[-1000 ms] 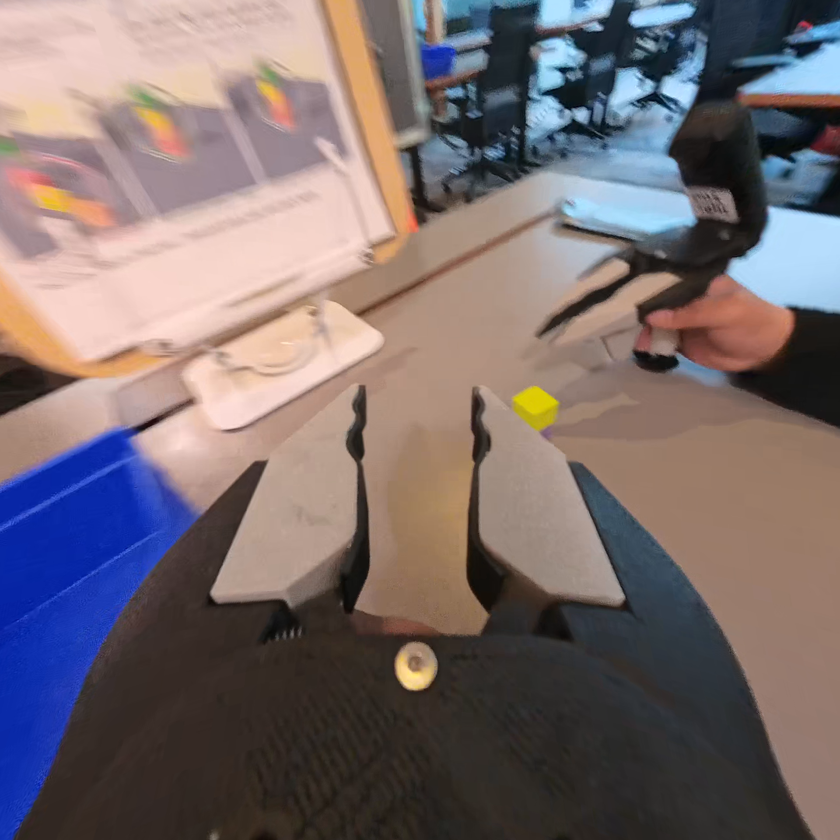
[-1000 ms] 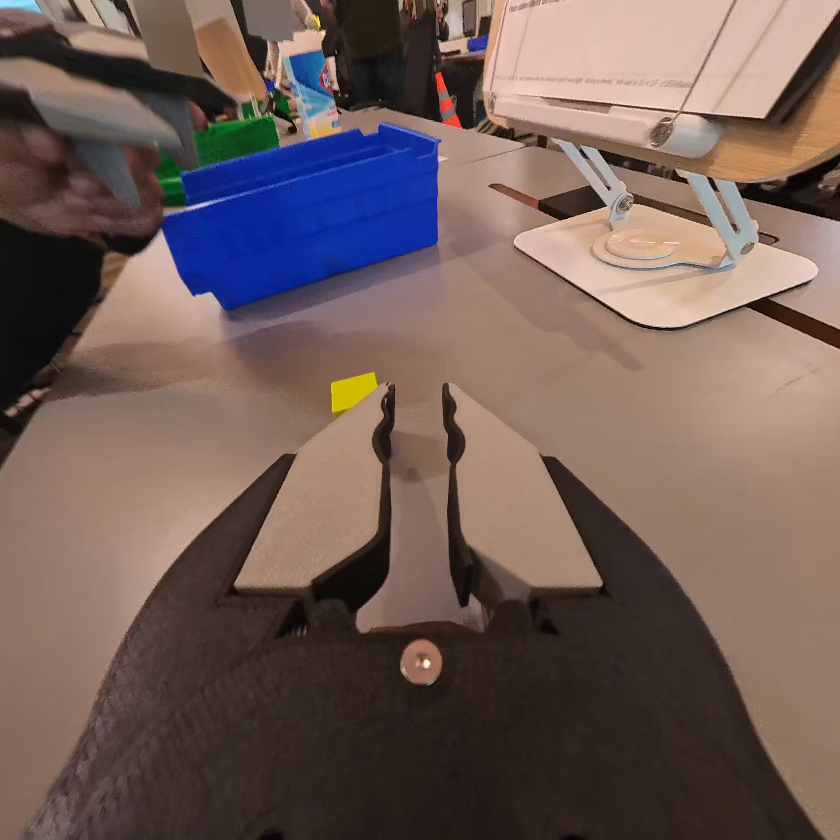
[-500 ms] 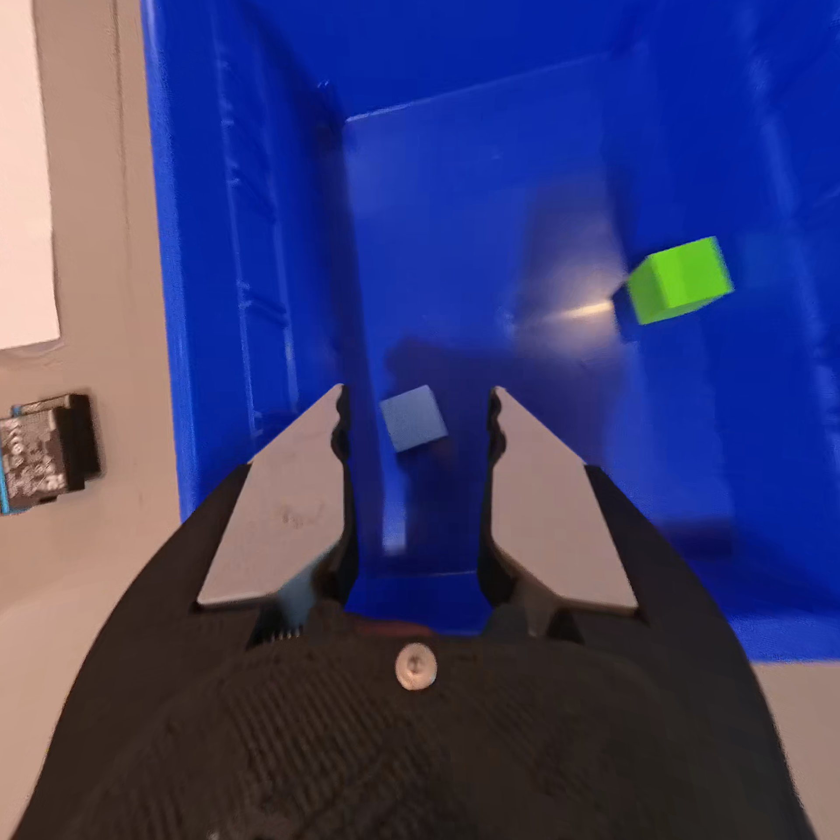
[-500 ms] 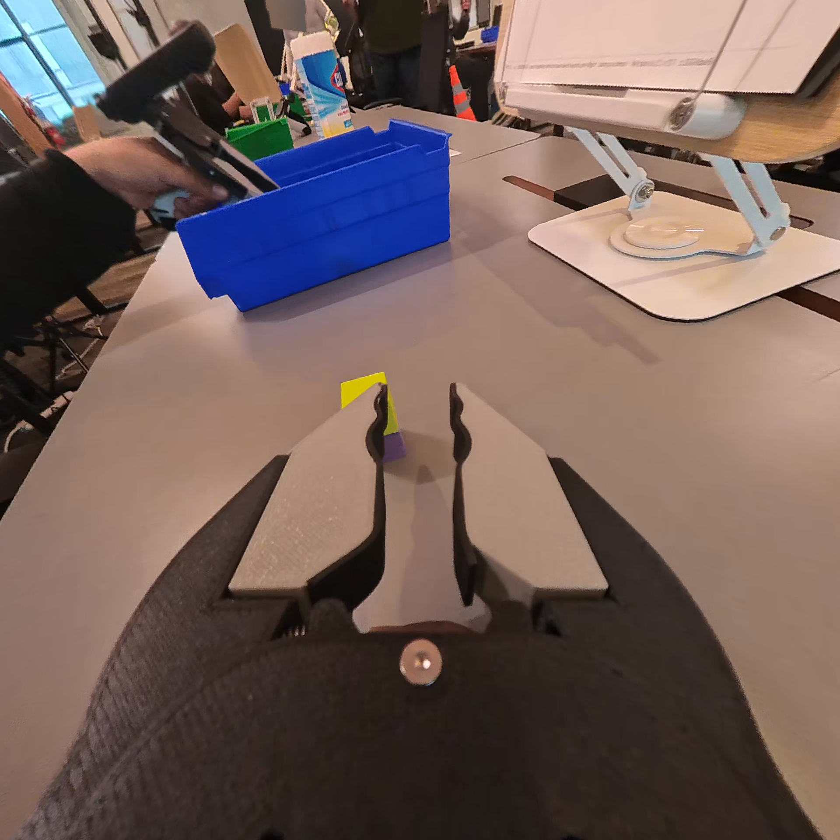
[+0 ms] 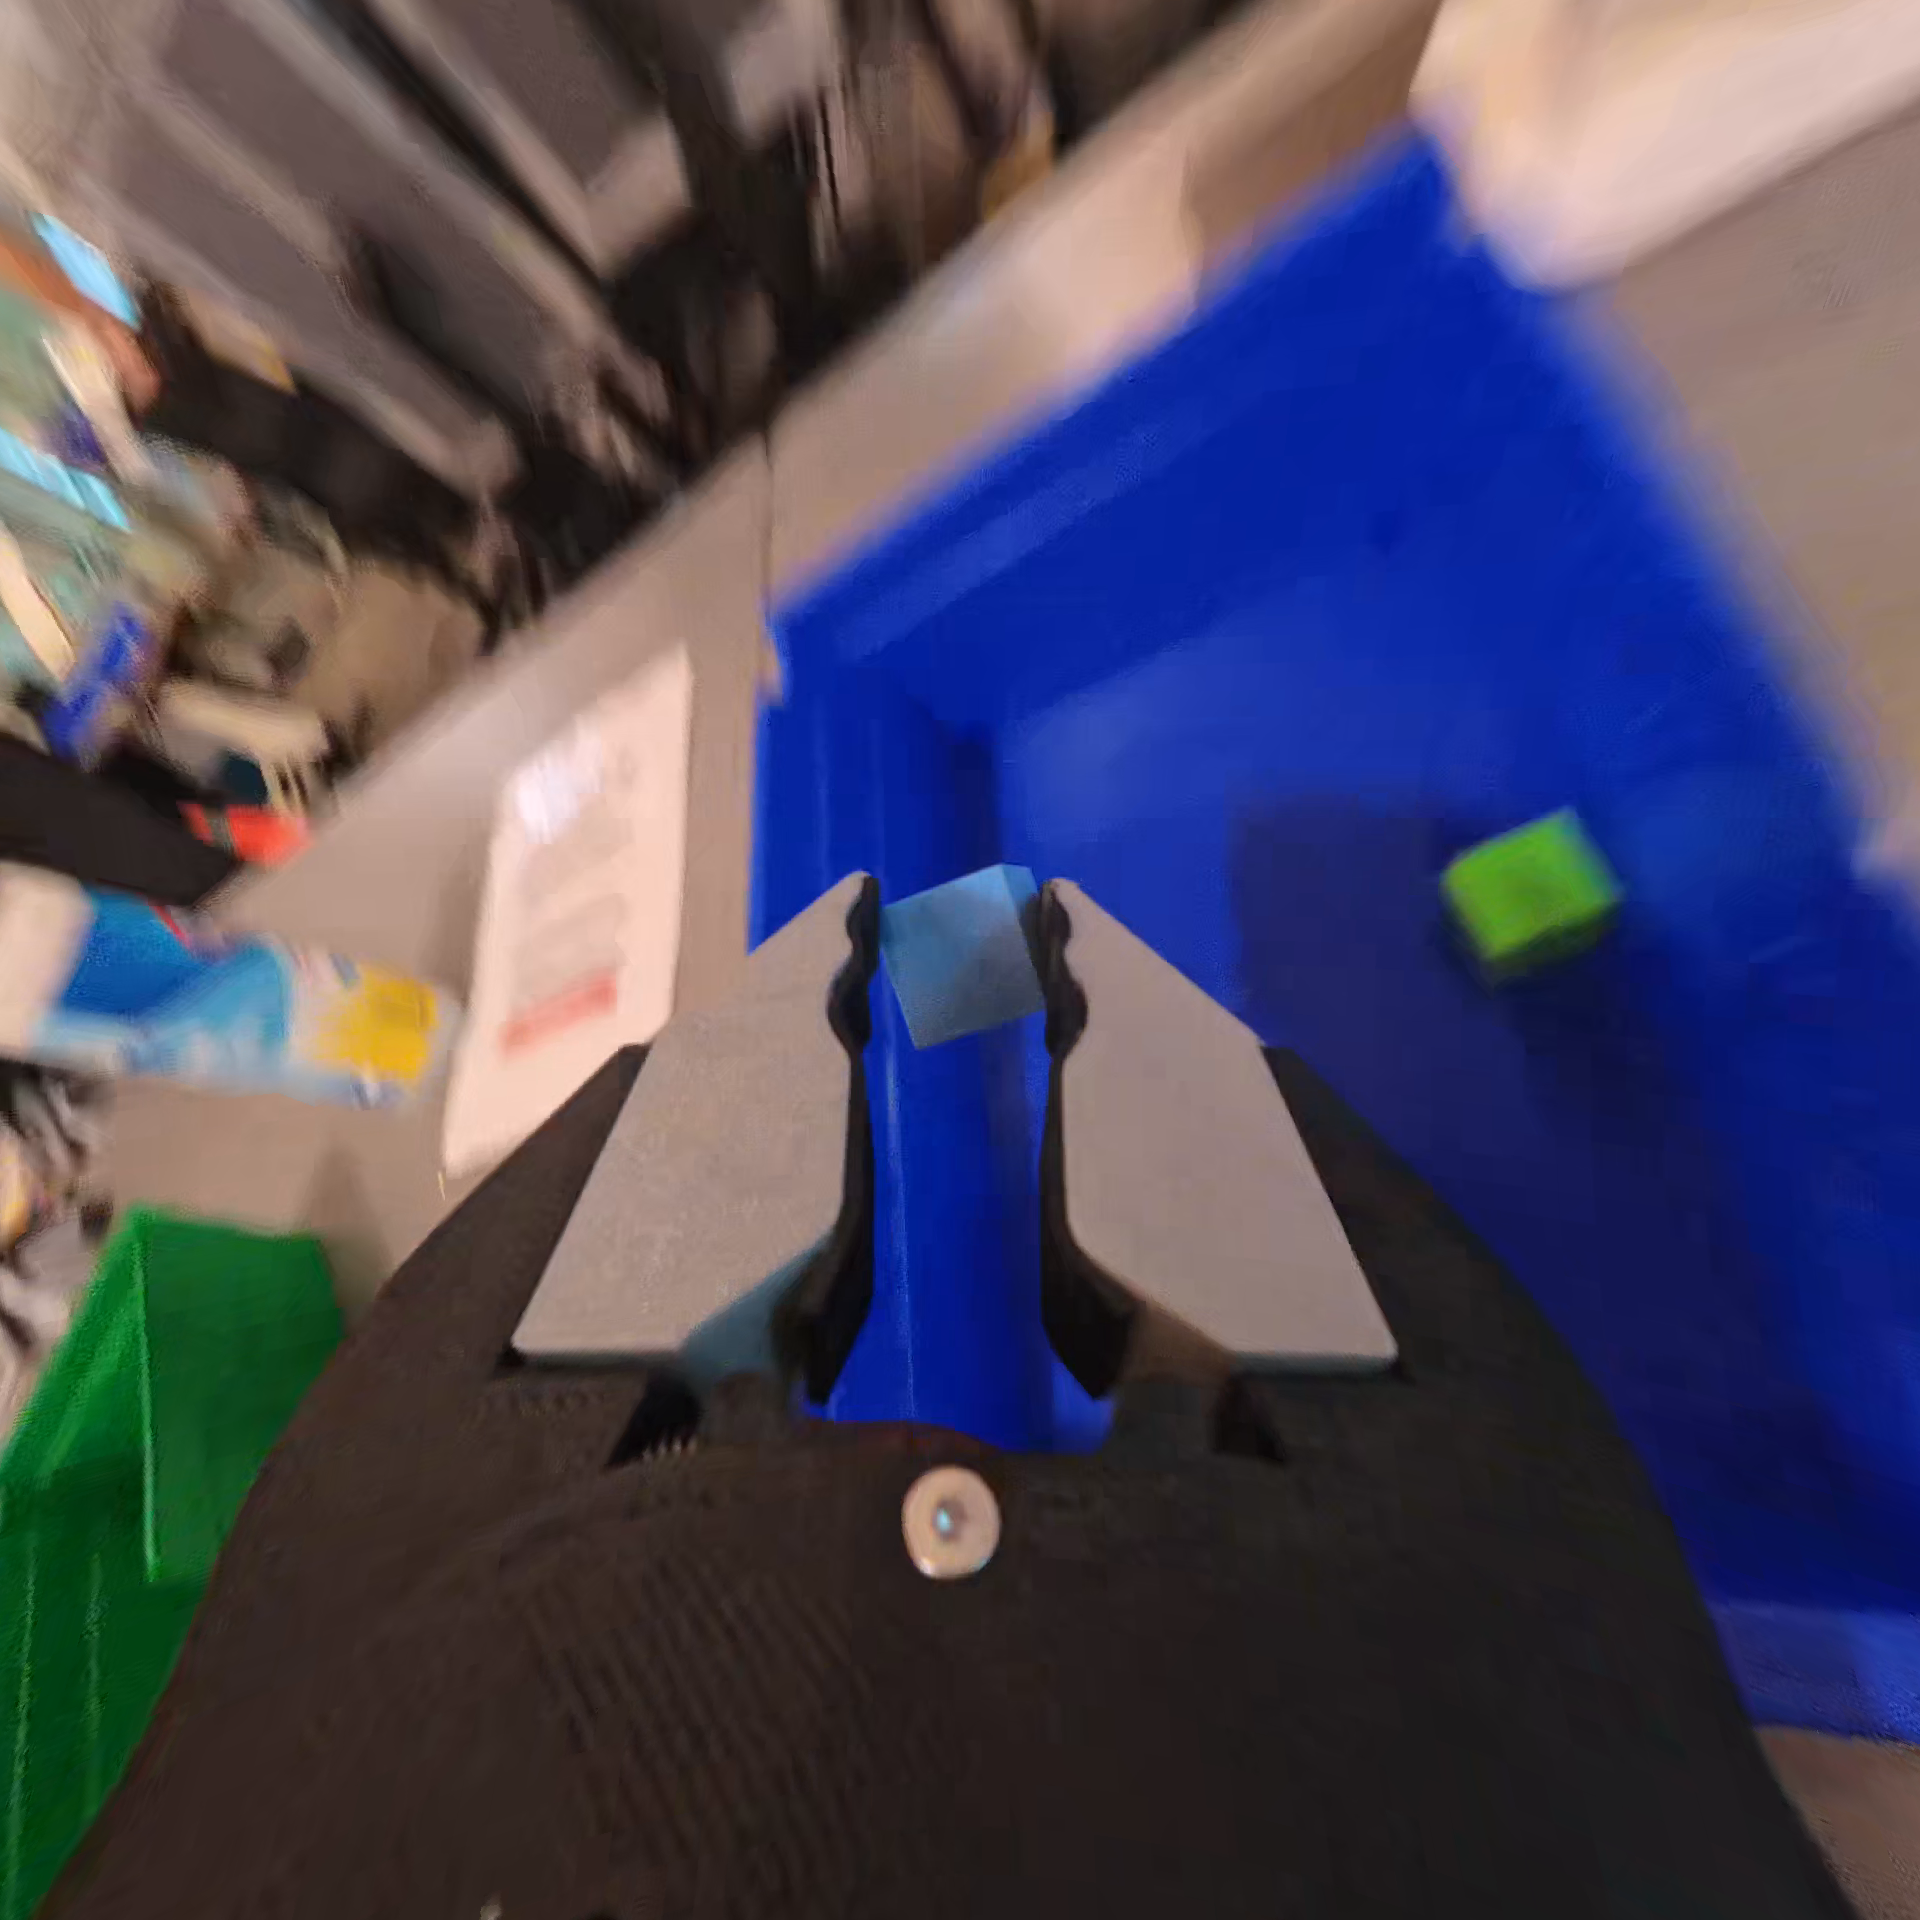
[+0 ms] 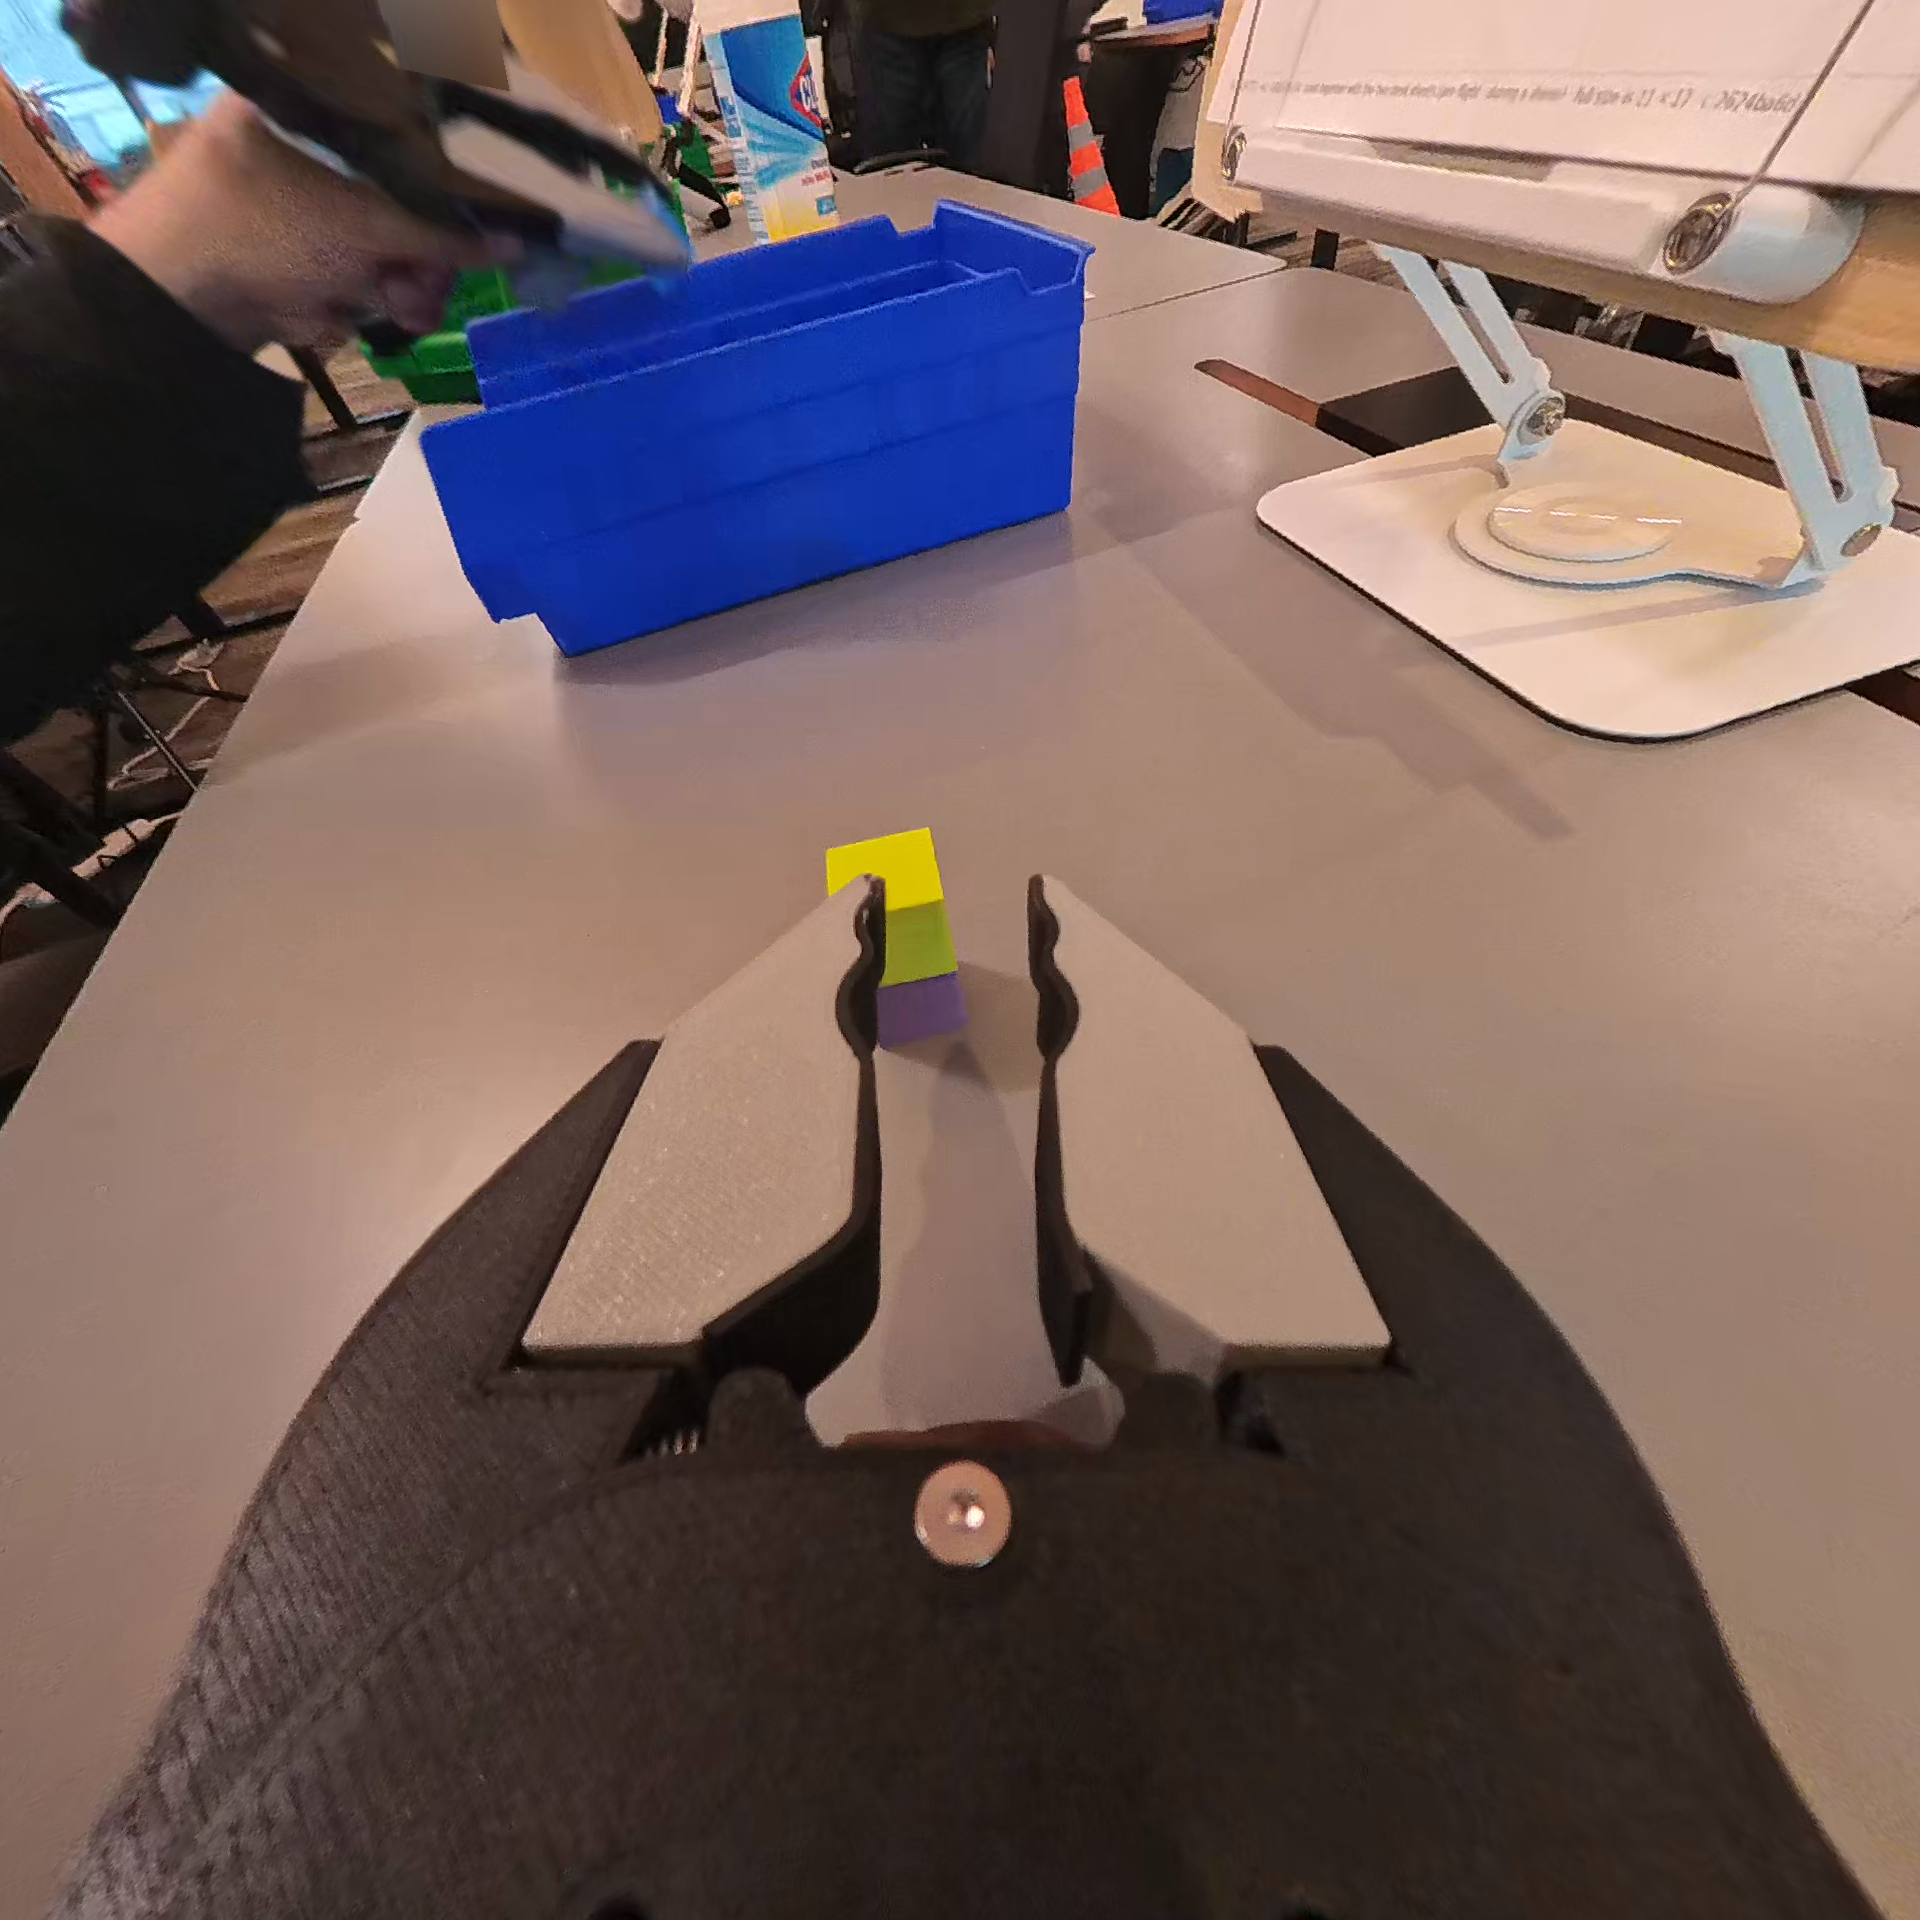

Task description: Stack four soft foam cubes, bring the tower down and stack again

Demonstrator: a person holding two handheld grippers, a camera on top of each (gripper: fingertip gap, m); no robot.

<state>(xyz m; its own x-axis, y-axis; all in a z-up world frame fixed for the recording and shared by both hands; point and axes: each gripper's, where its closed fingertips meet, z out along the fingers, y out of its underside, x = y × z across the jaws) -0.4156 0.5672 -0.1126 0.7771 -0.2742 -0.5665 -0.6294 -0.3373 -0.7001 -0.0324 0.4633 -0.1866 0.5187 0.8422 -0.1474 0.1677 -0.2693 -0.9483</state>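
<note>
Small light-blue foam cube (image 5: 961,961) sits pinched between the left gripper (image 5: 954,961) tips at frame centre, over the blue plastic bin (image 5: 1455,623) where a green foam cube (image 5: 1527,896) remains. Step in hand looks like fetching the third cube; next move likely calls for carrying it to the yellow foam cube (image 6: 888,868) on the purple foam cube (image 6: 920,1008), mid-frame on the grey table (image 6: 1351,935). Right gripper (image 6: 951,925) hangs just short of that stack, jaws apart and empty.

Grey table (image 6: 1195,852) spreading wide, blue bin (image 6: 769,468) sitting toward the far left, white tilted stand (image 6: 1600,540) off to the right carrying a sheet of paper (image 6: 1538,62), spray bottle (image 6: 769,114) beyond the bin, orange cone (image 6: 1089,145) farther back, green bin (image 5: 125,1475) low left
</note>
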